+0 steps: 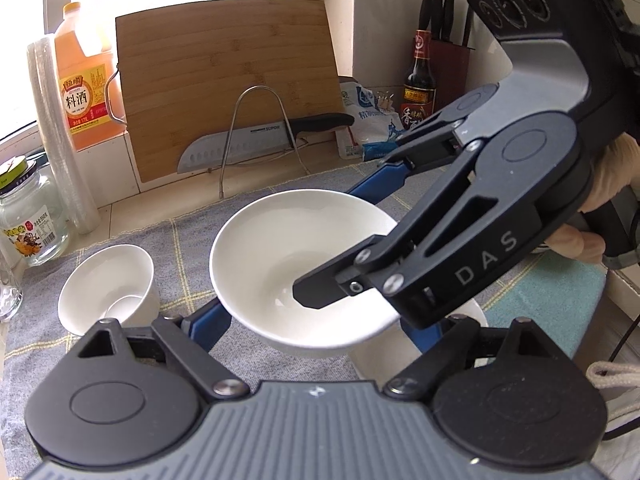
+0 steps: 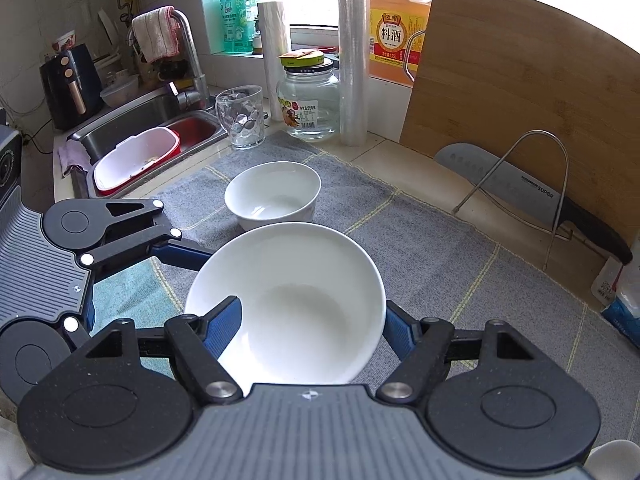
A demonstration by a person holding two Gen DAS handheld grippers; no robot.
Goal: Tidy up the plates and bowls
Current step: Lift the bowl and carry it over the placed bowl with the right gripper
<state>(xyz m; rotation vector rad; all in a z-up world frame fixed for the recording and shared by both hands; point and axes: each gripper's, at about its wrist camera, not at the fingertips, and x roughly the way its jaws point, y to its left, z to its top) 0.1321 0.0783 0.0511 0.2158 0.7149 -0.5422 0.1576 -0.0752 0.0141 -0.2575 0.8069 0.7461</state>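
Blue fingers of the right gripper (image 2: 312,314) sit closest to its camera, clamped on the big bowl (image 2: 304,272). One finger lies inside the bowl at 8 o'clock, the other outside the rim at 4 o'clock, so a side of the bowl is pinched between them. The bowl looks raised a little off the grey mat (image 2: 420,248), tilted toward the camera.

In the left wrist view, the left gripper (image 1: 316,320) has its fingers apart, straddling the bowl's lower wall at 8 and 4 o'clock. Their tips are hidden behind the bowl, so I cannot tell whether they press on it.

The next move likely turns on the small bowl (image 2: 272,196). It stands upright on the mat at 12 o'clock from the right fingers, just past the big bowl's far rim. From the left fingers it lies off at 10 o'clock, so the right hand is better lined up with it. Both bowls are round, so no long axis matters.
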